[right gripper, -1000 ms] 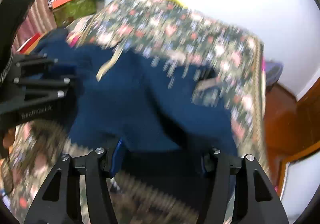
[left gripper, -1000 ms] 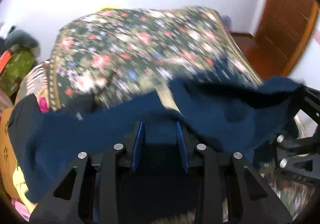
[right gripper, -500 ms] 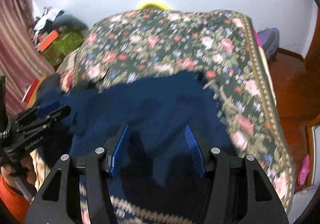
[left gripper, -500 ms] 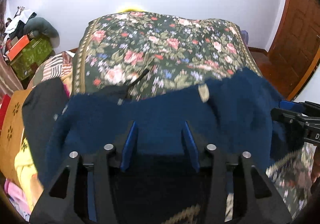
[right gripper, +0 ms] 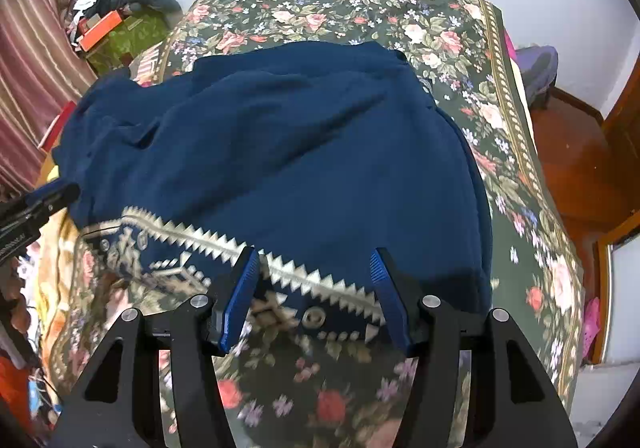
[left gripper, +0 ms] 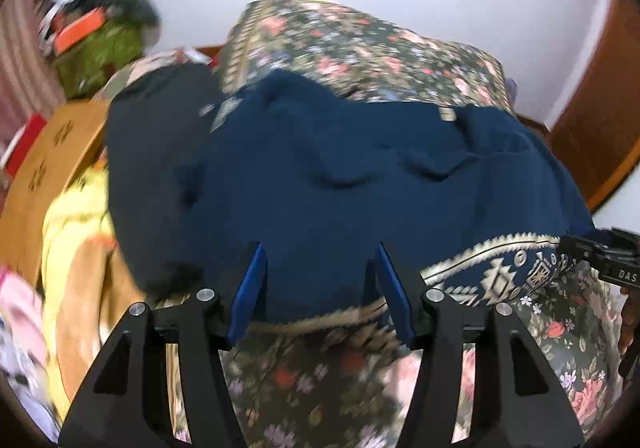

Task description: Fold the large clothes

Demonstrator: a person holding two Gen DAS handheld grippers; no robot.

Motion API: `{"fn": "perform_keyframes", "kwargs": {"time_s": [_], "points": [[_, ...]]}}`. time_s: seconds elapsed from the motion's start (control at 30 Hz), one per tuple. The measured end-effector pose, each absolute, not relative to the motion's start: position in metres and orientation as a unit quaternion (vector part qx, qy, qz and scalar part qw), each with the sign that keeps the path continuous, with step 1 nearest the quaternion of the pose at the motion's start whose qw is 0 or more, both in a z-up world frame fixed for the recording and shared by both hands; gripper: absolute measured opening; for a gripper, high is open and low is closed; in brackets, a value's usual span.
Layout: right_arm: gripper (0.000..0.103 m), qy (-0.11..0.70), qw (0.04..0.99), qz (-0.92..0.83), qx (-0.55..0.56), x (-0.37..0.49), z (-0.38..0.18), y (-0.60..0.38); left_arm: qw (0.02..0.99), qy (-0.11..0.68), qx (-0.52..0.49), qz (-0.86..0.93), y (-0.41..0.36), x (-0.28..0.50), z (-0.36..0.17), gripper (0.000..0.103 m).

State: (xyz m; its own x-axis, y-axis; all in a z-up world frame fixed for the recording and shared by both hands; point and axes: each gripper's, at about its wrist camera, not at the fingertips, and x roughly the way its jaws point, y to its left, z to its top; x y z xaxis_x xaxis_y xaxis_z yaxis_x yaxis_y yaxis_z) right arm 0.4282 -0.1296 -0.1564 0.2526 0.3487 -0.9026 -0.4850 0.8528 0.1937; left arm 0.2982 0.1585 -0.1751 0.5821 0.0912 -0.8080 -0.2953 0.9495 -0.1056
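A large dark blue garment (left gripper: 360, 175) (right gripper: 300, 151) with a cream patterned hem lies spread on the floral bedspread (left gripper: 360, 31) (right gripper: 320, 11). My left gripper (left gripper: 318, 252) hovers at the near hem's left part. Its jaws are opening; blue cloth shows between the fingers, but the pads stand clear of it. My right gripper (right gripper: 313, 254) stands open over the patterned hem, its fingers wide on either side and not pressing the cloth. Each gripper shows at the edge of the other's view: the right gripper (left gripper: 600, 252) and the left gripper (right gripper: 36, 203).
A pile of other clothes lies left of the garment: a black piece (left gripper: 152, 151), yellow cloth (left gripper: 72, 215) and an orange-brown cloth (left gripper: 52, 151). A green bag with an orange box (right gripper: 120, 31) sits by the striped curtain (right gripper: 28, 67). Wooden floor (right gripper: 568, 151) and a door (left gripper: 600, 87) lie right.
The blue garment, held up and swinging a second ago, has come down flat on the bed. The left jaws have widened, and both grippers now sit at the near hem.
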Motion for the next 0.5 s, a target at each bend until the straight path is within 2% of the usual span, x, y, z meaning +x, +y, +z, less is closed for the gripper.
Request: {"fn": "perform_keyframes", "kwargs": {"time_s": [0.1, 0.23, 0.37, 0.5], "points": [[0.053, 0.535, 0.797, 0.266, -0.085, 0.418, -0.147, -0.126, 0.878, 0.428, -0.163, 0.14, 0.181, 0.275, -0.183, 0.063], [0.054, 0.516, 0.805, 0.273, -0.108, 0.407, -0.137, -0.119, 0.858, 0.434, -0.224, 0.16, 0.204, 0.255, -0.21, 0.064], [0.055, 0.513, 0.803, 0.283, -0.103, 0.402, -0.135, -0.112, 0.83, 0.451, -0.308, 0.109, 0.213, 0.247, -0.244, 0.064], [0.055, 0.513, 0.803, 0.282, -0.111, 0.402, -0.14, -0.104, 0.808, 0.415, -0.417, 0.032, 0.218, 0.247, -0.265, 0.064]]}}
